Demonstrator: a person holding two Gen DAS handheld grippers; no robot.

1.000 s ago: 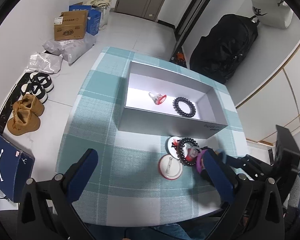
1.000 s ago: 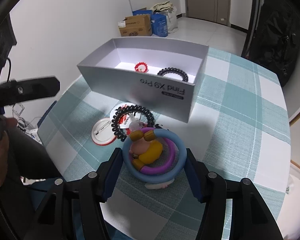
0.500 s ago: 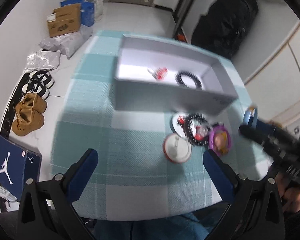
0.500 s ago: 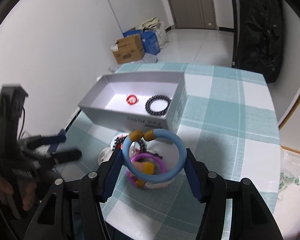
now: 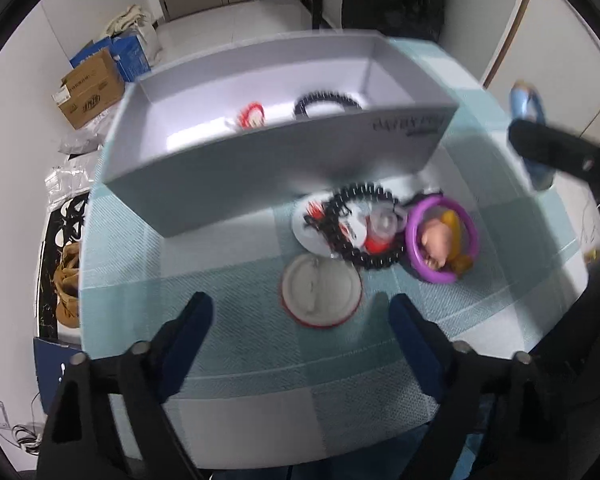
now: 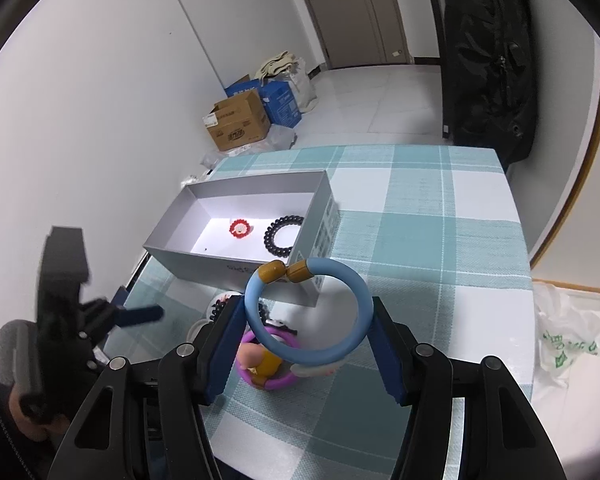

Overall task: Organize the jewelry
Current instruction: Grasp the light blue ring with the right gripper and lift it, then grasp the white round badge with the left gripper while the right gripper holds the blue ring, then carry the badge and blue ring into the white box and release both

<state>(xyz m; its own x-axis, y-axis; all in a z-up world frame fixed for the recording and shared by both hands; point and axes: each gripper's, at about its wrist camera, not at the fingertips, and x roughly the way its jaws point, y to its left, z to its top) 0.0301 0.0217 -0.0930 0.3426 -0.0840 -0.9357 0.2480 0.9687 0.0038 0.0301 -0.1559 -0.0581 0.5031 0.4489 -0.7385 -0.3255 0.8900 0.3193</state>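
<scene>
The blue bangle [image 6: 306, 312] with its two tan end caps is clamped between the pads of the right tongs [image 6: 305, 342], lifted off the checked surface [image 6: 440, 224] and hanging just short of the grey box [image 6: 236, 262], where a black bead bracelet [image 6: 283, 231] and a red charm [image 6: 239, 228] already lie. This looks like the carry step: next the bangle must clear the near wall, then be let go inside. The left tongs [image 5: 300, 320], jaws closing with nothing gripped, hang over the red-rimmed badge [image 5: 320, 290] beside the purple ring [image 5: 440, 236].

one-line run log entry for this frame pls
right gripper: shut on blue bangle | left gripper: closing, empty, above red-rimmed disc | grey box: two items
</scene>
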